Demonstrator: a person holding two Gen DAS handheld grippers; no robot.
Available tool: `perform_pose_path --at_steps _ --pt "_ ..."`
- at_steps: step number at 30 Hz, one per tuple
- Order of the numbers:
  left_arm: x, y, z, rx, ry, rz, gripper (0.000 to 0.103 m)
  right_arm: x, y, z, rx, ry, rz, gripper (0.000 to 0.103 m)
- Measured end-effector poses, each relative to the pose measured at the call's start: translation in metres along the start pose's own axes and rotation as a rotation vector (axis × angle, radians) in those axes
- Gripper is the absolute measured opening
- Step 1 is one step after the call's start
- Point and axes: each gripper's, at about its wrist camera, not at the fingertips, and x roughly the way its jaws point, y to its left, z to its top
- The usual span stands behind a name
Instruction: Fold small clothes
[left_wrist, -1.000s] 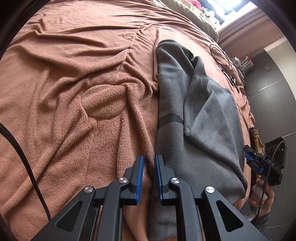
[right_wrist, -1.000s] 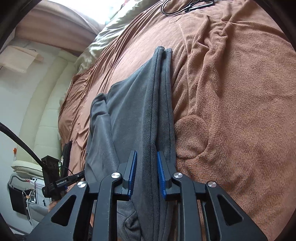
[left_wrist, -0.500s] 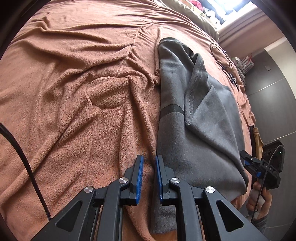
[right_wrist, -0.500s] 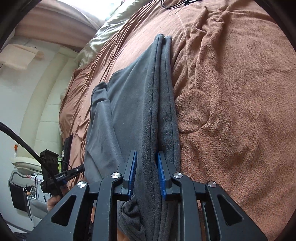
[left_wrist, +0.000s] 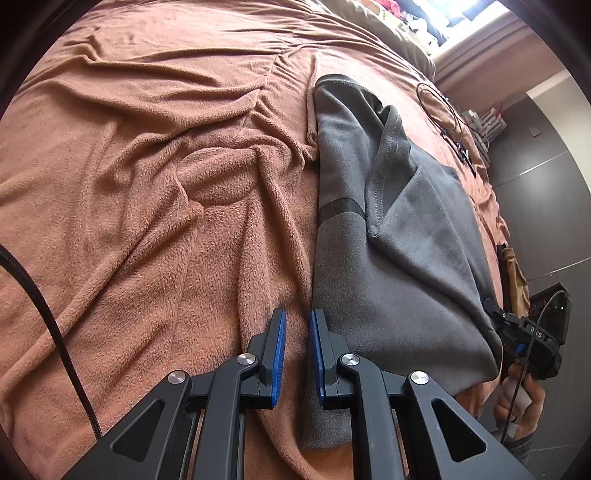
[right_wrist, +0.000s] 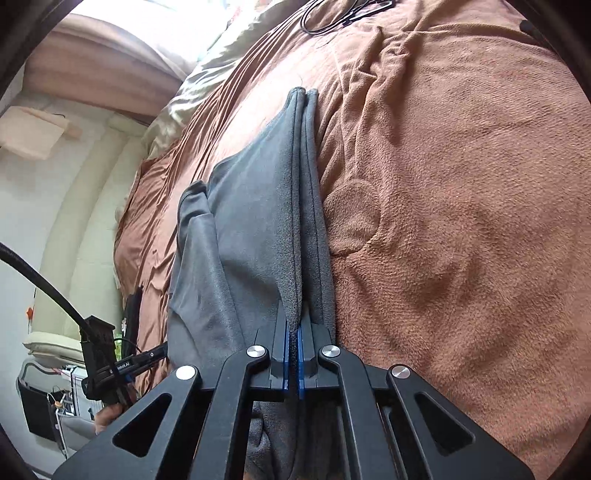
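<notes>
A grey fleece garment lies folded lengthwise on a brown blanket, with a sleeve laid over it. My left gripper is open, hovering at the garment's near left edge, holding nothing. In the right wrist view my right gripper is shut on the folded edge of the same garment, which rises in a ridge between the blue pads. The right gripper also shows in the left wrist view at the garment's far corner.
Black cables lie on the blanket beyond the garment. A pale pillow sits at the bed's head. The left gripper and the hand holding it show at the bed's edge, with room furniture behind.
My right gripper has closed on the garment's folded edge; it was open before. My left gripper has drawn back slightly off the garment's edge and stays open.
</notes>
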Motion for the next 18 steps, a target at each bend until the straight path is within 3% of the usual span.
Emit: perform_pose_path --at_steps 9,11,16,18 --pt "-0.011 -0.012 0.005 0.014 -0.025 -0.047 0.013 0.009 0.012 -0.007 -0.015 0.031 -0.049 0.003" --pt "-0.009 -0.02 0.009 0.022 -0.016 -0.077 0.016 0.004 0.02 -0.008 -0.036 0.02 -0.052 0.008" --pt "0.002 -0.039 0.02 0.042 0.002 -0.118 0.034 -0.01 0.025 -0.018 -0.033 -0.021 -0.068 0.039" --pt "0.007 -0.044 0.025 0.038 0.012 -0.148 0.036 -0.017 0.026 -0.026 -0.042 -0.038 -0.075 0.041"
